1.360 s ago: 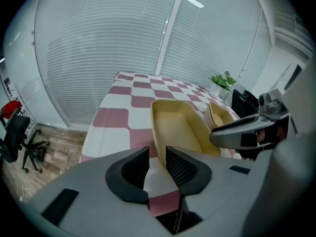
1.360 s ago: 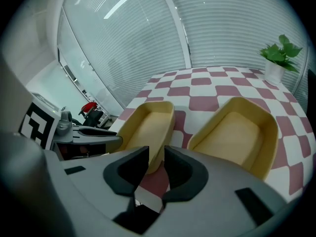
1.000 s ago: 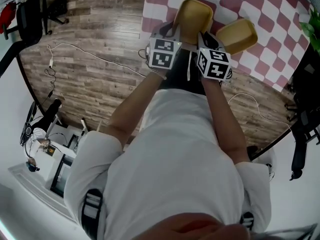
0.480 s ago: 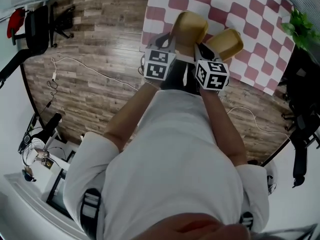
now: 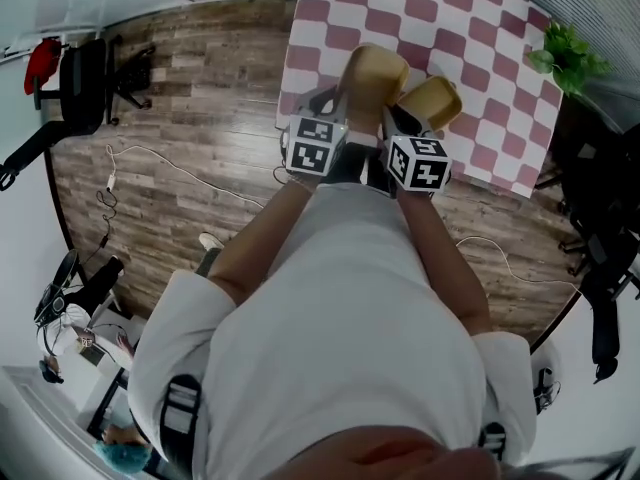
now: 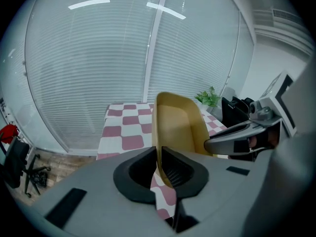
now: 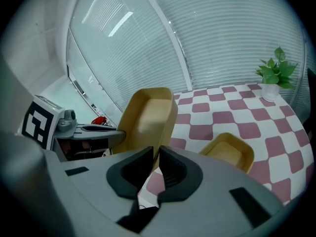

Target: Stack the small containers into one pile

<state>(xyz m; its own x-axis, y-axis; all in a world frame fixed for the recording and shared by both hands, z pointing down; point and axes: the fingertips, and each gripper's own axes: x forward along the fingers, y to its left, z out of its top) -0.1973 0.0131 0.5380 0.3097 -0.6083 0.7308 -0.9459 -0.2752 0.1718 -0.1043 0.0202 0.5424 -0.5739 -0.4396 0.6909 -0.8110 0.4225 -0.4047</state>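
Containers number two in the head view: one is held between the left gripper and right gripper over the table, and the other lies just beside it.

In the left gripper view, the jaws are clenched on the held container's wall.

In the right gripper view, the jaws pinch its opposite rim, and the second container rests on the cloth, empty. Stacking looks not yet done; nesting remains.

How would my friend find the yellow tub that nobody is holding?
Look at the pink-and-white checked tablecloth with the potted plant. The left gripper and right gripper pinch one yellow tub, tipped on edge. The other yellow tub sits flat on the cloth, open side up, untouched.
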